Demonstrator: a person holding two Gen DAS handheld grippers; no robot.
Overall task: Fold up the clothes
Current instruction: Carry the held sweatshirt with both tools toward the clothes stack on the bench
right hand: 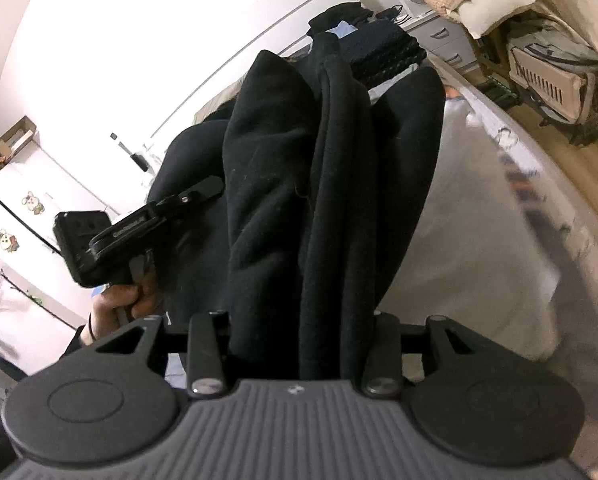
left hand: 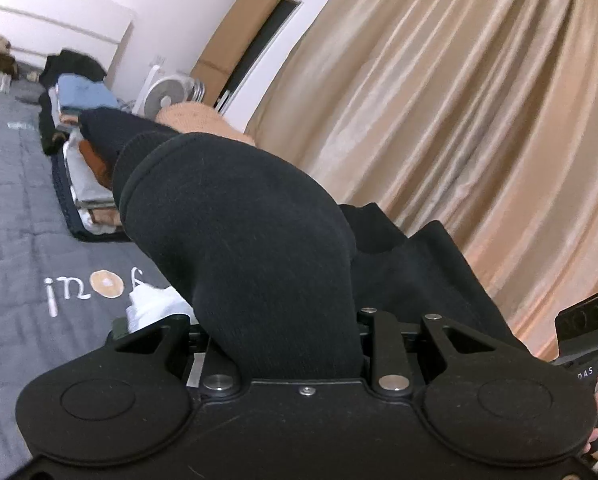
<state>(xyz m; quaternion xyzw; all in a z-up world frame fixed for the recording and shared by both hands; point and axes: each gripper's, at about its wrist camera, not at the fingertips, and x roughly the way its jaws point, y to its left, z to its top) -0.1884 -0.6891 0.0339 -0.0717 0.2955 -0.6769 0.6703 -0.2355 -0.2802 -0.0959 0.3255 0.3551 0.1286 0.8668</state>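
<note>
A black fleece garment bulges up out of my left gripper and hides both fingers; the jaws are shut on a bunch of it. In the right wrist view the same garment hangs in long thick folds from my right gripper, whose jaws are shut on the cloth, fingertips hidden. The left gripper shows there too, held by a hand, one finger laid against the cloth's left side. Part of the right gripper's body shows at the right edge of the left wrist view.
A grey quilted bed cover lies below, with stacks of folded clothes along its far side and a white cloth near my left jaws. A fan, beige curtain, drawers and a pet carrier stand beyond the bed.
</note>
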